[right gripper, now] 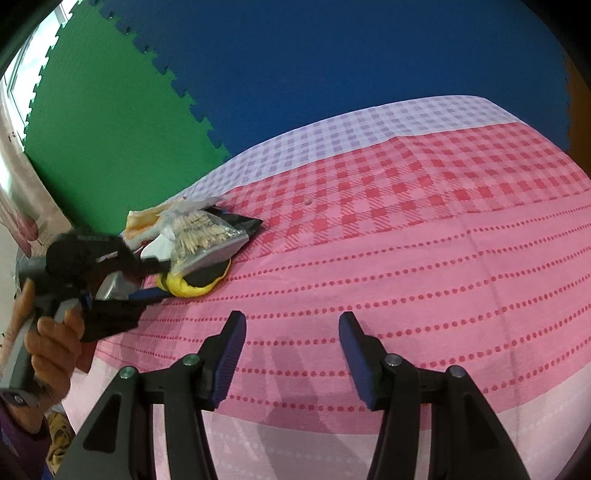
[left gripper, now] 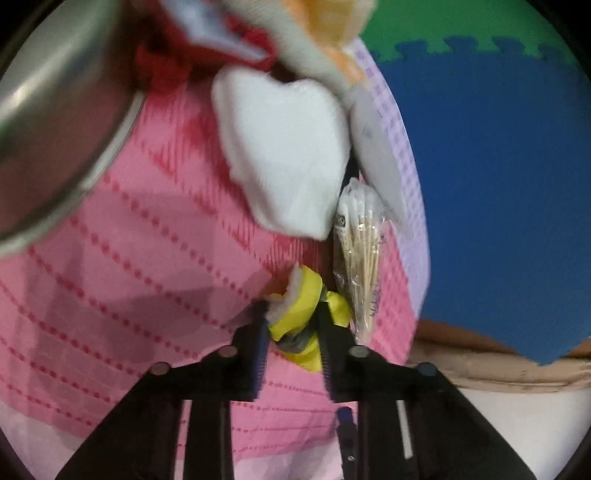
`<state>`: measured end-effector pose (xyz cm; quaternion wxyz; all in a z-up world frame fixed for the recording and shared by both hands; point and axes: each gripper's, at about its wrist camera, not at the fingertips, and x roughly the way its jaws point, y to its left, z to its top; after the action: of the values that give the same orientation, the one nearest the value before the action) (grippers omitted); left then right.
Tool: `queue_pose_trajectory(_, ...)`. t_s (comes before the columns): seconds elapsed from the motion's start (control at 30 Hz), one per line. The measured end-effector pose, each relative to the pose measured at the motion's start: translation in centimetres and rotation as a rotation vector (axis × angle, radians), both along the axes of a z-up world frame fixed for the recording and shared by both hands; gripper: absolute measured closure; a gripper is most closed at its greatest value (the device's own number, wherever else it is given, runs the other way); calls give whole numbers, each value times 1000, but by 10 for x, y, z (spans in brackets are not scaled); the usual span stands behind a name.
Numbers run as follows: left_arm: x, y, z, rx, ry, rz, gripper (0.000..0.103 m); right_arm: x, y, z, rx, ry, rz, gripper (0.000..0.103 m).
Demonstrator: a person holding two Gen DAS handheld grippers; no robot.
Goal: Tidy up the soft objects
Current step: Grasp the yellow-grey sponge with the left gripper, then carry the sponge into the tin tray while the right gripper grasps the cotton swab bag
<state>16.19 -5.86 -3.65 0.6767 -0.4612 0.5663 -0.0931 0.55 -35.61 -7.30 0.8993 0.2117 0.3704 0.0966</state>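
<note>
Your left gripper is clamped on a yellow soft toy, its fingers pinching the toy from both sides low over the pink checked tablecloth. From the right wrist view the same yellow soft toy rests against the cloth at the near edge of a small pile, with your left hand wrapped round the gripper handle. Just beside the toy lies a clear bag of cotton swabs, touching it on the right. Above them sits a white cotton pad, and beyond that a blurred orange-and-white cloth and something red that cannot be identified. A metal bowl fills the upper left of the left wrist view, its rim over the cloth. Your right gripper hangs spread wide over bare tablecloth, holding nothing, well apart from the pile. A blue foam floor mat lies beyond the table.
</note>
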Motion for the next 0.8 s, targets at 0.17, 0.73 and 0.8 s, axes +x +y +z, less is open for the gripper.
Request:
queue_pose_trajectory(0.17,-16,1,-4,-23,-47,6,88,-1,-5,-1,26,4,-18,49)
queue_pose_trajectory(0.73,-138,67,40,99,-217,-103,87,74,107,49,-232,-42,396,50)
queue_pose_trajectory(0.8,-143,73,43,102,-217,-109,87,92,122,47,-298,-14,415,50)
